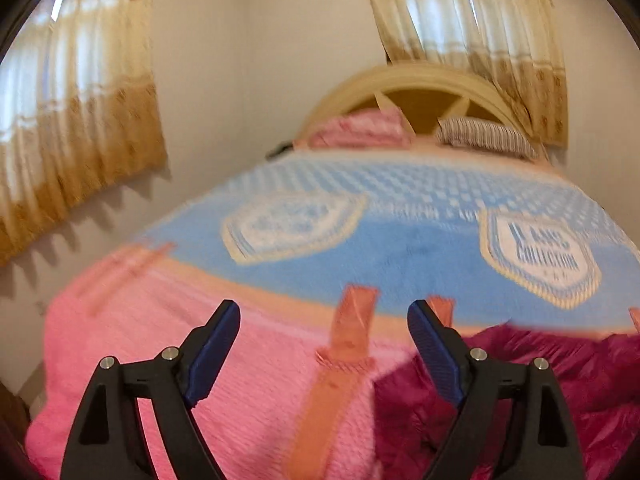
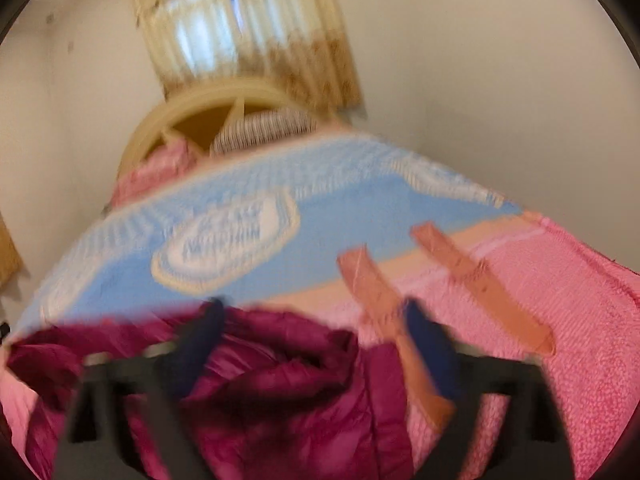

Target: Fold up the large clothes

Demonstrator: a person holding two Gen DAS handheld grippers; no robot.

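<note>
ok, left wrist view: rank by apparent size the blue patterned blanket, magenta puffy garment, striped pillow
1. Blue patterned blanket, largest.
2. Magenta puffy garment, cut off by the frame and nearest the camera, so unsure.
3. Striped pillow, smallest, but farthest away.

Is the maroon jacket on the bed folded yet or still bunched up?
Bunched up, not folded: the maroon jacket lies in a crumpled heap with puffy creases on the pink blanket.

Magenta jacket [image 2: 280, 392] blurred, cut off by the bottom edge.
</note>
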